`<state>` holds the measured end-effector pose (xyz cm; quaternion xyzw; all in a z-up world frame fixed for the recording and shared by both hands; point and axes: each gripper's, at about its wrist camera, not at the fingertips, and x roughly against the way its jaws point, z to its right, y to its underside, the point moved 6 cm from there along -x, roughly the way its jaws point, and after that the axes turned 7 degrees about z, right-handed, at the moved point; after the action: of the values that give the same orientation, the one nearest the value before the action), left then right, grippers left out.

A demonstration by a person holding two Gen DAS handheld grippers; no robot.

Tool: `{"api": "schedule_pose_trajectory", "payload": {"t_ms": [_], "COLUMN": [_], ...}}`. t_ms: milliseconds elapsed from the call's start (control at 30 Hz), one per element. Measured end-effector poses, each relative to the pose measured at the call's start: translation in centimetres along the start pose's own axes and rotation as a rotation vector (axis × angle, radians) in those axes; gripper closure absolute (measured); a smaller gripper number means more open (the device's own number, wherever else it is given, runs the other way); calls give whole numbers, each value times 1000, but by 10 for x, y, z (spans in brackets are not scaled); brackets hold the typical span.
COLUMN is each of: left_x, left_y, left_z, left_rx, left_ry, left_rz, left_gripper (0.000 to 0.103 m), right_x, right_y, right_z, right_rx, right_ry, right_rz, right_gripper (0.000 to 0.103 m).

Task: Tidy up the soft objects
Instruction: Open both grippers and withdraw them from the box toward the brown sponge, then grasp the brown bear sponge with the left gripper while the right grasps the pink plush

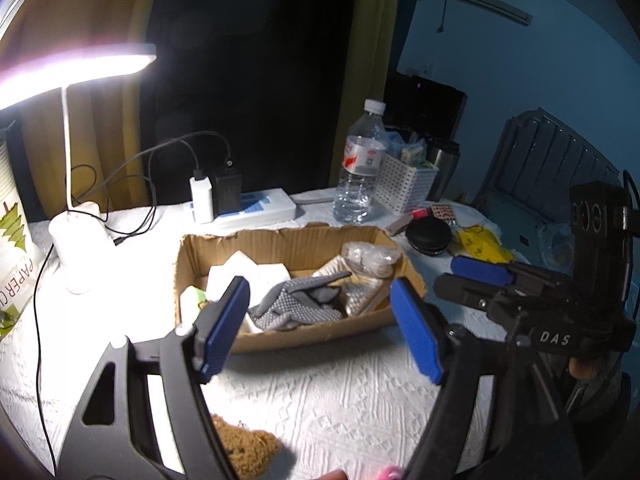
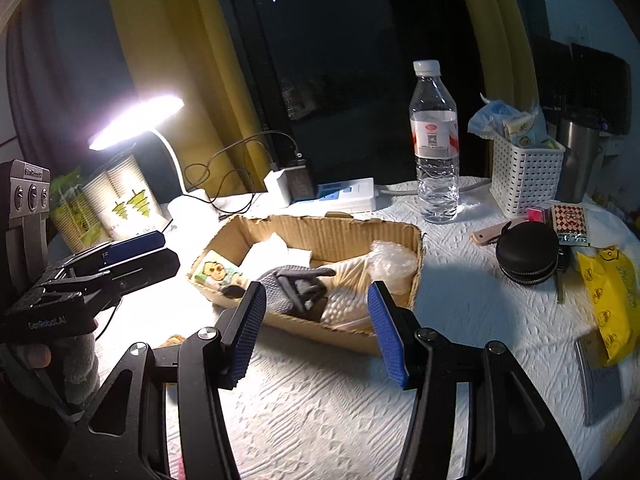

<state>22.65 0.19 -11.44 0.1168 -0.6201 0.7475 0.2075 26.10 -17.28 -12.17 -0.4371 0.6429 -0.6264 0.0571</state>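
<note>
A torn cardboard box [image 1: 320, 338] [image 2: 352, 236] sits mid-table. It holds a grey dotted glove [image 1: 296, 300] [image 2: 292, 280], white folded cloth [image 1: 244, 270] [image 2: 276, 252], a bubble-wrap bag [image 1: 372, 258] [image 2: 394, 262] and a cartoon tissue pack [image 2: 216, 274]. My left gripper [image 1: 322, 330] is open and empty just in front of the box. My right gripper [image 2: 316, 330] is open and empty at the box's near edge. A brown fuzzy object [image 1: 248, 448] lies on the cloth below the left gripper.
A lit desk lamp [image 1: 80, 248] [image 2: 136, 124] stands left, with a paper-cup sleeve [image 2: 120, 204] beside it. A power strip [image 1: 256, 208] with chargers, water bottle [image 2: 434, 144], white basket [image 2: 524, 176], steel mug [image 2: 576, 156], black round case [image 2: 528, 254] and yellow bag [image 2: 612, 304] stand behind and right.
</note>
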Motion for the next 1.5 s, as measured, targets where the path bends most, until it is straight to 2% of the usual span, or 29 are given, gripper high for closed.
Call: {"api": "schedule_pose_trajectory", "payload": {"t_ms": [367, 700, 1267, 1500], "left_x": [40, 66, 92, 95], "left_y": [15, 40, 93, 112], "left_z": [2, -6, -24, -32], "left_rx": [-8, -3, 15, 30], "left_ry": [13, 11, 18, 2], "left_rz": [24, 11, -38, -56], "left_gripper": [29, 29, 29, 27], "right_x": [26, 38, 41, 34], "right_y": [13, 36, 100, 126], "right_z": [-33, -60, -87, -97], "right_rx": [34, 57, 40, 41], "right_ry": [5, 5, 19, -2], "right_rz": [8, -10, -86, -136], "right_gripper": [47, 47, 47, 45]}}
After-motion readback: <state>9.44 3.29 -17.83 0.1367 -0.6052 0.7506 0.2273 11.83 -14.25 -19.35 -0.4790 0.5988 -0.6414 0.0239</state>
